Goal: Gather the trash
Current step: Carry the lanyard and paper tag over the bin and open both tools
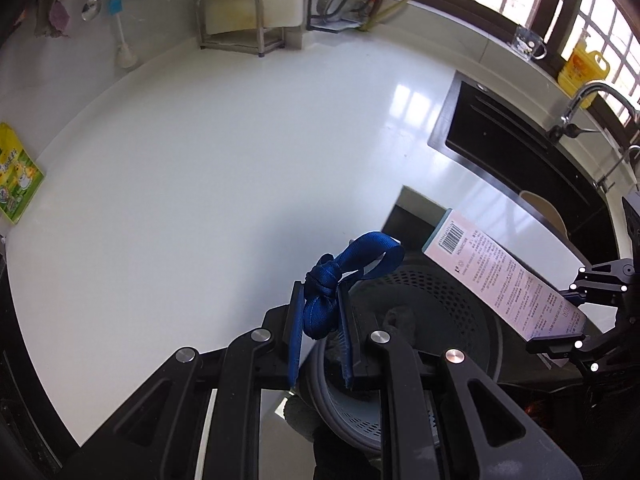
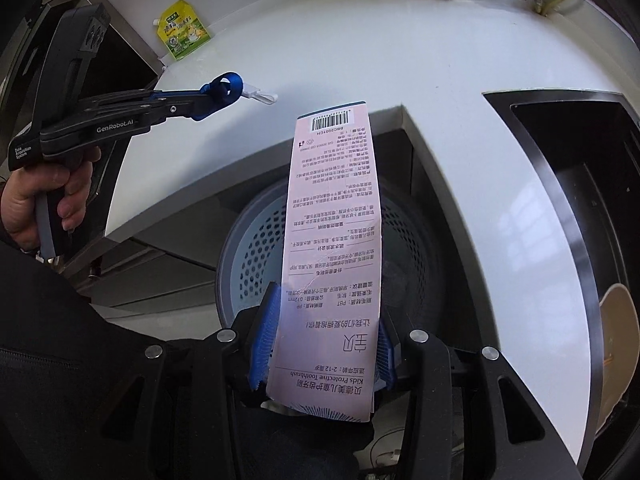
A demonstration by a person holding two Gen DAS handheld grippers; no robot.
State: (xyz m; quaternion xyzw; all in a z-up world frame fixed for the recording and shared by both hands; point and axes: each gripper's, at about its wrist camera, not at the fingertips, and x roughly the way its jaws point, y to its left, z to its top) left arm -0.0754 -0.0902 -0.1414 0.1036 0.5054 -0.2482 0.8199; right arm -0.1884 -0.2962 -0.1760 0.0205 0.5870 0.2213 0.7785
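My left gripper (image 1: 320, 300) is shut on a knotted blue strap (image 1: 340, 276) and holds it in the air by the counter's front edge, above the rim of a grey perforated bin (image 1: 448, 300). The strap also shows in the right wrist view (image 2: 224, 90), with a white clip hanging from it. My right gripper (image 2: 324, 344) is shut on a long pink toothbrush box (image 2: 332, 248) and holds it over the same bin (image 2: 248, 248). In the left wrist view the box (image 1: 504, 276) juts in from the right.
A white counter (image 1: 200, 168) spreads behind. A yellow-green pouch (image 1: 16, 176) lies at its left edge, also visible in the right wrist view (image 2: 182, 32). A black sink (image 1: 520, 148) with a tap sits to the right. Metal racks (image 1: 236, 20) stand at the back wall.
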